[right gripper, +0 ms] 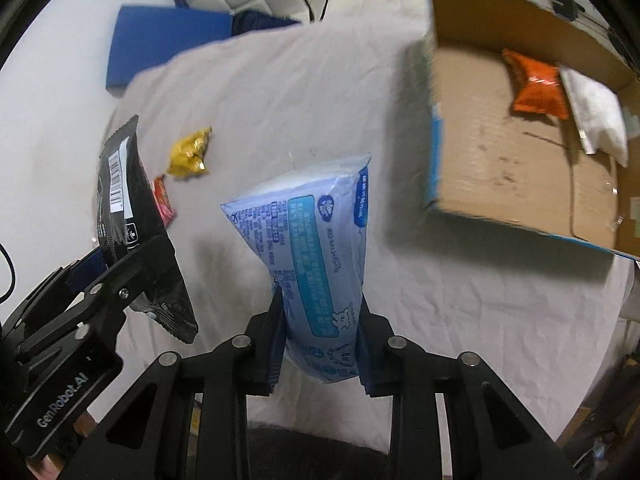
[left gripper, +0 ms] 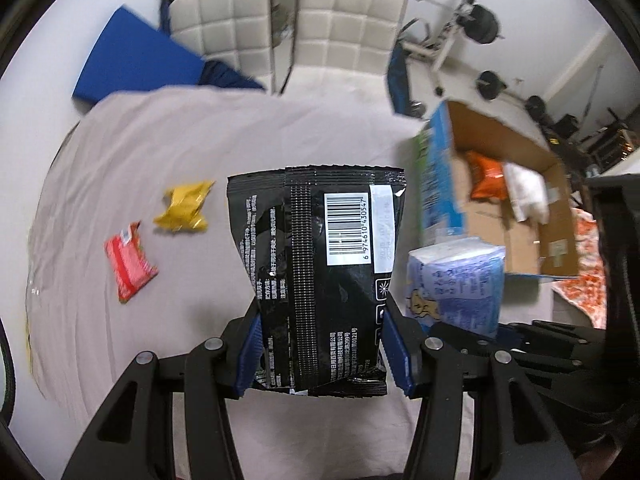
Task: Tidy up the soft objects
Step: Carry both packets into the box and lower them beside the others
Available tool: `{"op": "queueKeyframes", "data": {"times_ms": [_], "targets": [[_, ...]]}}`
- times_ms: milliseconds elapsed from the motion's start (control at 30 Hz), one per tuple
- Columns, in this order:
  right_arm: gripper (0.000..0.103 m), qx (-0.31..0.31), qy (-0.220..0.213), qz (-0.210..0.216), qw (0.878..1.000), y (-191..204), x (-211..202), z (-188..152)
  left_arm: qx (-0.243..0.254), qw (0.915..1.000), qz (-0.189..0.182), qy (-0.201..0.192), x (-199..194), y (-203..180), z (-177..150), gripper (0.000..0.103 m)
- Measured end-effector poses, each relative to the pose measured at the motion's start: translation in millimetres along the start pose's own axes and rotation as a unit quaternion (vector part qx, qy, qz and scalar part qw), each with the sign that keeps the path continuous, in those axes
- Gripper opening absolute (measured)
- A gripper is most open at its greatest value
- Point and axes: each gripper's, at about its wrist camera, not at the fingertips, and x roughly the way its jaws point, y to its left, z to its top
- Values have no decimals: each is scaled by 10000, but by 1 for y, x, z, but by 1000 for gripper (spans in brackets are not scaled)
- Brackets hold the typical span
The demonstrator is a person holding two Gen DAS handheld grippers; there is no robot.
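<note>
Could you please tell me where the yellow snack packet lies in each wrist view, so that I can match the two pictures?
Left wrist view: the yellow snack packet lies on the sheet at centre left, left of the black bag in the left claw.
Right wrist view: the packet lies upper left.
Shared landmark: the red packet close beside it.

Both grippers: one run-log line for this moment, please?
left gripper: holds black packet | right gripper: holds blue tissue pack | cardboard box: ahead

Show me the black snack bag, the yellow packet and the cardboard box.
black snack bag (left gripper: 320, 280), left wrist view, middle of its back
yellow packet (left gripper: 185, 208), left wrist view, its centre
cardboard box (right gripper: 500, 160), right wrist view, bare floor
</note>
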Motion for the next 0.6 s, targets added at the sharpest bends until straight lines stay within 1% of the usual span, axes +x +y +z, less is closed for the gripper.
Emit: {"op": "queueKeyframes", "data": {"times_ms": [33,67,100,233,333,400,500,533,600], "targets": [[31,32,-72,29,10000,-6,-12,-3,78,9999,-74,-72,-9,-10,4,50],[31,66,-140,53,9999,-11,-22,-5,144,9997,-127,-119,-5,-21,11,50],[31,109,-217,76,9997,-16,-32,-8,188,9996,-168,-147,0,-24,14,50],[31,335,-475,194,9981,-46,-77,-18,466,9976,-426,-270,-10,-61,30,50],[31,517,-672,207,9962,-62,-93,-16,676,9954,-616,-269,-9,-93,46,50],[31,612,-790,151,9949,-77,-107,-16,763,9940,-742,-234,-3,-111,57,50],[31,807,-987,-56,9918,-111,-131,-12,841,9926,-865,-158,8,-134,74,50],[31,856,-1013,-96,9911,-120,-131,-8,859,9919,-933,-105,15,-144,83,50],[31,963,-1068,-194,9894,-141,-139,-4,908,9914,-945,-65,23,-158,93,50]]}}
